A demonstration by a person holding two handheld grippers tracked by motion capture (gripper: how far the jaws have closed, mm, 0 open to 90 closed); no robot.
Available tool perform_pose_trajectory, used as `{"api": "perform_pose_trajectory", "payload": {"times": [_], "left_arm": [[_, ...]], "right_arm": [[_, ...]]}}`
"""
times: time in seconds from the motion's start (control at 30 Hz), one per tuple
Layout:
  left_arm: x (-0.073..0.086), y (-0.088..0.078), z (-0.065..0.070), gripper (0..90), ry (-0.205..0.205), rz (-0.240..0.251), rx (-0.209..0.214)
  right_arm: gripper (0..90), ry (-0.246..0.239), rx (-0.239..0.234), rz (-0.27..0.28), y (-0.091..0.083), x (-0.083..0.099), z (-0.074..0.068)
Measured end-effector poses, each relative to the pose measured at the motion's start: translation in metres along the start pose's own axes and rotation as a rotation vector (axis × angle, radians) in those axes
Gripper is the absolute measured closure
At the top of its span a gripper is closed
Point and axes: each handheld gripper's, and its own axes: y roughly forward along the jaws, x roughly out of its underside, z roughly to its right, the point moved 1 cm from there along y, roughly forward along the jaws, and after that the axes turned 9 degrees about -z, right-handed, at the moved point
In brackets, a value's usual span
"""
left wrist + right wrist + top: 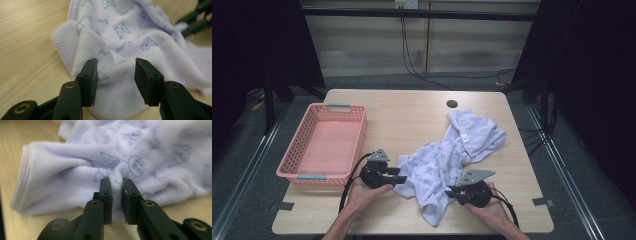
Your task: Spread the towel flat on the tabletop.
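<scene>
We see a crumpled white towel [447,155] printed with small blue figures lying on the pale wooden counter [412,115], right of centre and stretching from near the far right corner toward the near edge. Our left gripper [398,179] sits at the towel's near left edge; in the left gripper view [116,75] its jaws stand apart with a fold of the towel [130,47] between them, the pads not pressing on the cloth. Our right gripper [452,191] is at the towel's near right side, and the right gripper view [117,200] shows its jaws pinched on a raised ridge of the towel [75,182]. A pink basket [309,175] sits at the counter's left side, well apart from the towel.
</scene>
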Motion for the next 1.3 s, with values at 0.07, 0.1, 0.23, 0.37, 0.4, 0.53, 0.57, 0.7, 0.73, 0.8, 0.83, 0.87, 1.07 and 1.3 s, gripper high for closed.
{"api": "perform_pose_trajectory", "payload": {"times": [0.07,0.1,0.23,0.37,0.4,0.53,0.57,0.7,0.73,0.8,0.83,0.87,1.07,1.3], "left_arm": [[-0.001,0.001,0.009,58.2,0.062,-0.014,0.022],[-0.001,0.002,0.012,60.3,0.074,-0.016,0.034],[0.000,0.006,0.025,69.6,0.132,-0.047,0.073],[0.000,0.008,0.039,70.9,0.174,-0.039,0.121],[0.000,0.008,0.039,70.5,0.174,-0.039,0.121],[-0.003,0.019,0.049,61.2,0.211,-0.056,0.140],[-0.007,0.026,0.052,59.8,0.235,-0.061,0.148],[-0.008,0.036,0.056,55.9,0.253,-0.094,0.158],[-0.008,0.038,0.057,54.3,0.256,-0.098,0.153],[-0.007,0.042,0.061,50.7,0.283,-0.118,0.137],[-0.007,0.042,0.061,50.7,0.283,-0.118,0.137],[-0.005,0.044,0.065,51.4,0.302,-0.110,0.090],[-0.005,0.042,0.065,85.3,0.309,-0.121,0.034],[-0.028,0.005,0.046,86.2,0.125,0.143,0.160]], "right_arm": [[81.2,0.056,0.023,0.042,-0.014,0.002,0.021],[81.3,0.064,0.041,0.051,-0.018,0.002,0.026],[81.4,0.117,0.109,0.077,-0.038,0.004,0.055],[81.2,0.149,0.157,0.086,-0.043,0.005,0.074],[81.2,0.156,0.156,0.085,-0.042,0.004,0.077],[80.0,0.155,0.150,0.072,-0.032,0.001,0.082],[79.4,0.157,0.141,0.067,-0.029,0.001,0.081],[75.4,0.154,0.132,0.066,-0.029,0.003,0.078],[71.8,0.160,0.125,0.073,-0.031,0.006,0.078],[66.0,0.172,0.120,0.083,-0.037,0.012,0.074],[63.7,0.171,0.119,0.085,-0.040,0.014,0.073],[62.3,0.176,0.121,0.091,-0.044,0.018,0.070],[55.1,0.180,0.116,0.111,-0.059,0.032,0.059],[46.4,0.178,0.067,0.150,-0.077,0.053,0.028]]}}
